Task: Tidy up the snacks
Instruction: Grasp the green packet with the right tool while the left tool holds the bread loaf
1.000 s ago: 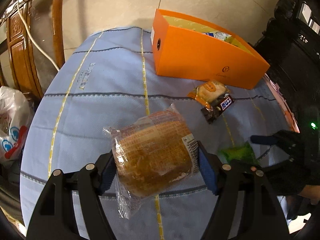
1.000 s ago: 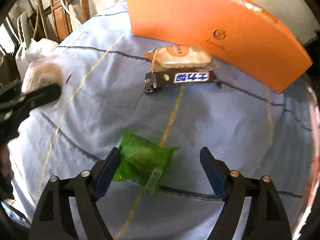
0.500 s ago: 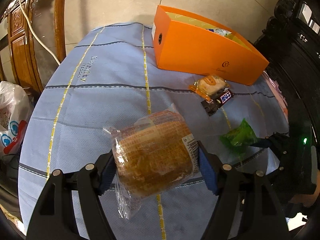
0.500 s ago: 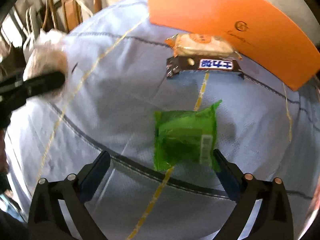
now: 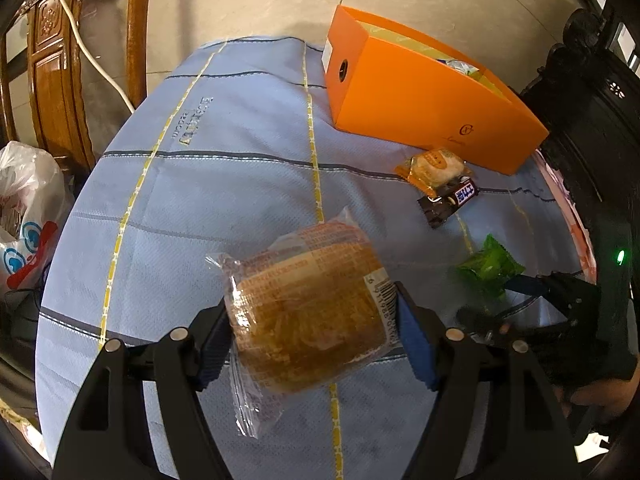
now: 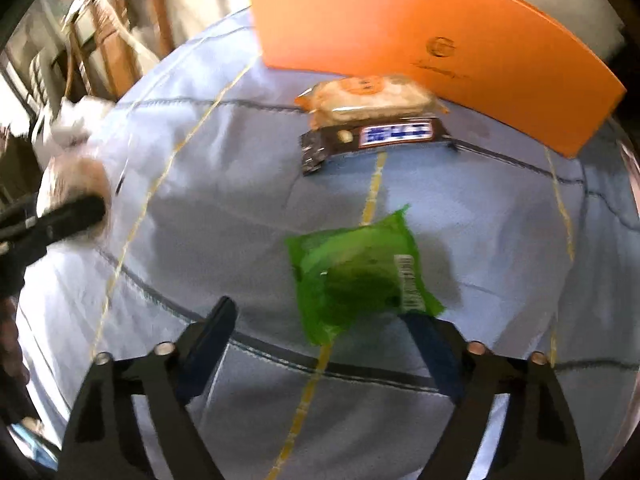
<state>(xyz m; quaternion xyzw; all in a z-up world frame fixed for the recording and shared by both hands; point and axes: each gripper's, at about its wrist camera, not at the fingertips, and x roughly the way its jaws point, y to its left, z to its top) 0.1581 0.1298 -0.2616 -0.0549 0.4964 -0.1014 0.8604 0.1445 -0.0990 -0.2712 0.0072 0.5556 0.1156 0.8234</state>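
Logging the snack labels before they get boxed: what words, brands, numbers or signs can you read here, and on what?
Nothing reads cleanly.
Chocolate bar: white characters on a blue panel, too blurred to read.
Orange box: round logo with small script beneath, illegible.
Blue tablecloth: printed wording, too distorted.
Wrapped bread: barcode digits and red print, too small.
Green packet: barcode only.

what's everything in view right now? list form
bread pack: 1, golden-brown in clear wrap, clamped in left gripper
green snack pack: 1, green, on cloth, by one finger of the right gripper
chocolate bar: 1, dark brown, beside the pastry
wrapped pastry: 1, orange-beige, in front of box
orange box: 1, orange, far side of cloth, holds snacks
tablecloth: 1, light blue
plastic bag: 1, white, left edge
left gripper: black, shut on bread
right gripper: black, jaws just closing, not clamping
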